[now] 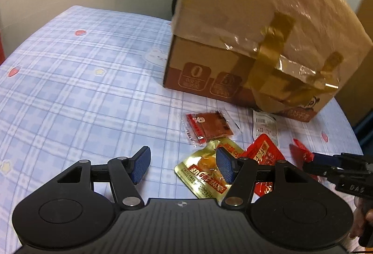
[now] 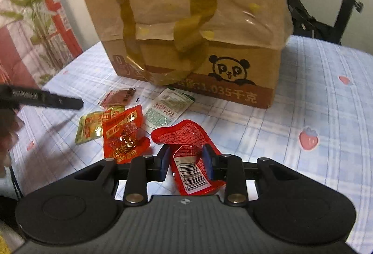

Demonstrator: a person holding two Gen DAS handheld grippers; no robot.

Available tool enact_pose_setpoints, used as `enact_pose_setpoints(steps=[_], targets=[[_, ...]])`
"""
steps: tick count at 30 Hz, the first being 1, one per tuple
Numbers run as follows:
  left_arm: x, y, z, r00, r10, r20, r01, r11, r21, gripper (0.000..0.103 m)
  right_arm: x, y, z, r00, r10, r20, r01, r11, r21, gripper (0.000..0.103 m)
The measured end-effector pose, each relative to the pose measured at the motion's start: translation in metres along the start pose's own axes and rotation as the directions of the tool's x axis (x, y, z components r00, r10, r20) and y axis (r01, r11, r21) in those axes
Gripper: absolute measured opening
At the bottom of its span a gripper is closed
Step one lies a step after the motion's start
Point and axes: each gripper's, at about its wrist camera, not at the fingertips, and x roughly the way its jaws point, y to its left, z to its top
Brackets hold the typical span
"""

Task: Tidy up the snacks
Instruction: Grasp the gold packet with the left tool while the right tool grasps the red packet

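My left gripper [image 1: 183, 166] hovered with jaws spread, nothing between them, beside the shiny gold foil snack pouch [image 1: 200, 174] at two o'clock on the tabletop [image 1: 70, 90]. My right gripper [image 2: 186, 162] pinched the crinkled red barcode-printed packet [image 2: 186, 137], likely bound for the taped brown cardboard box [image 2: 186, 21] at twelve.

Your left wrist view looks steeply down along its fingers, close over the checked tablecloth [image 1: 70, 72], the cardboard box [image 1: 256, 32] at upper right. Your right wrist view faces that box [image 2: 186, 21] head-on. Both share the snack packets [image 2: 126, 135] before it.
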Motion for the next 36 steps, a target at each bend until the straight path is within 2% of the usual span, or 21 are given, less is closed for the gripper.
enact_pose_setpoints(steps=[6,12,18,29,32,36], targets=[[0.013,-0.009,0.002,0.999,-0.047,-0.007,0.047,0.995,0.089,0.064,-0.003,-0.001,-0.001,1.0,-0.012,0.009,0.012,0.999,0.03,0.032],[0.017,-0.023,-0.007,0.999,-0.047,-0.012,0.049,0.97,0.238,0.064,-0.003,0.0,-0.001,1.0,-0.016,0.006,0.016,0.999,0.035,0.033],[0.018,-0.022,-0.008,0.996,-0.083,-0.025,0.087,0.957,0.276,0.065,-0.003,0.0,0.001,1.0,-0.019,0.004,0.018,0.999,0.037,0.032],[0.018,-0.033,-0.014,0.994,-0.095,-0.059,0.111,0.898,0.426,0.074,-0.003,0.001,0.001,1.0,-0.02,0.0,0.02,0.999,0.037,0.032],[0.02,-0.038,-0.018,0.996,-0.081,-0.046,0.093,0.876,0.473,0.079,-0.002,0.0,0.001,1.0,-0.02,-0.003,0.02,0.999,0.037,0.032],[0.021,-0.033,-0.017,0.995,-0.091,-0.037,0.098,0.883,0.459,0.079,-0.002,0.001,0.001,1.0,-0.023,-0.004,0.023,0.999,0.036,0.032]])
